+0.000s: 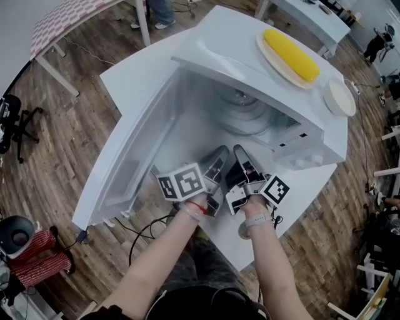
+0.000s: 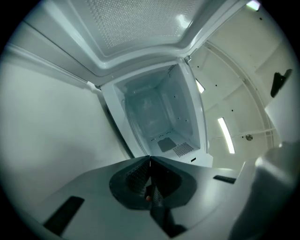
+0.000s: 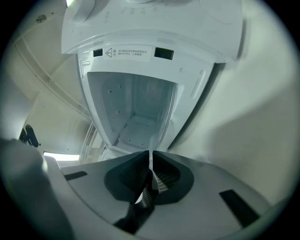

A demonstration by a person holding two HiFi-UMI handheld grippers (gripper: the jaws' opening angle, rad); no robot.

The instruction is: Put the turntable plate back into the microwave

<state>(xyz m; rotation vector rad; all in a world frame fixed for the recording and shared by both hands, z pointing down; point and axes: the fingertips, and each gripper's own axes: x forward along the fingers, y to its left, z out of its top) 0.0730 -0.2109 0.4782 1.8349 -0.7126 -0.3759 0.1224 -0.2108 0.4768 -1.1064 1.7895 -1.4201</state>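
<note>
Turntable plate [image 1: 240, 111] within open microwave [image 1: 250, 62]; left tool [image 1: 219, 155], right tool [image 1: 241, 154] closed empty before opening

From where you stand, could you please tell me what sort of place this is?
Most likely a lab or test room, not a home kitchen: the microwave sits on a plain white table, more work tables stand around on the wood floor, and a loose cable trails beneath.

Lab or studio-type rm, not a home kitchen: microwave [image 1: 250, 94] sits on a bare white table [image 1: 134, 75] mid-rm, more white tables [image 1: 306, 15] far right, loose cables [image 1: 140, 234] on wood floor [image 1: 69, 144], black stand [image 1: 19, 128] at left.
</note>
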